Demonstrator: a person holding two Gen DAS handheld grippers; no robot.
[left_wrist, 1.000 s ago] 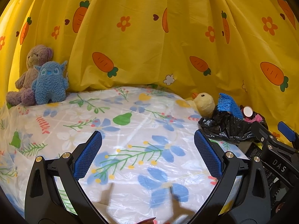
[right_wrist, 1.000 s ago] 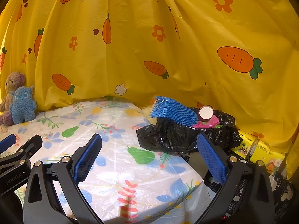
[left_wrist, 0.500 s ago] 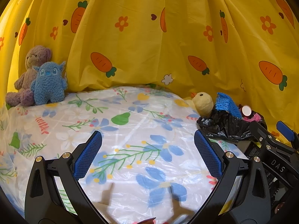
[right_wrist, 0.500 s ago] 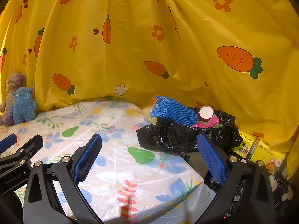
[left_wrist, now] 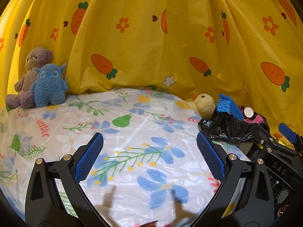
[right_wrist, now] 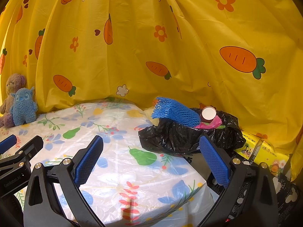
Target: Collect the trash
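Observation:
A black trash bag (right_wrist: pixel 181 136) sits at the table's far right edge; it also shows in the left wrist view (left_wrist: pixel 227 126). In it lie a blue foam net (right_wrist: pixel 174 111), a small cup with a white lid (right_wrist: pixel 208 113) and pink scraps (right_wrist: pixel 210 123). My left gripper (left_wrist: pixel 149 158) is open and empty above the floral plastic tablecloth (left_wrist: pixel 132 132). My right gripper (right_wrist: pixel 151 160) is open and empty, just in front of the bag. Each gripper shows at the edge of the other's view.
A purple bear (left_wrist: pixel 32 71) and a blue plush monster (left_wrist: pixel 49 85) sit at the back left. A yellow plush duck (left_wrist: pixel 204 104) lies beside the bag. Yellow tissue packs (right_wrist: pixel 265 151) lie right of the table. A yellow carrot curtain (left_wrist: pixel 151 37) hangs behind.
The left wrist view has drifted slightly, so the toys and bag sit a little higher in frame. Both grippers stay open and empty.

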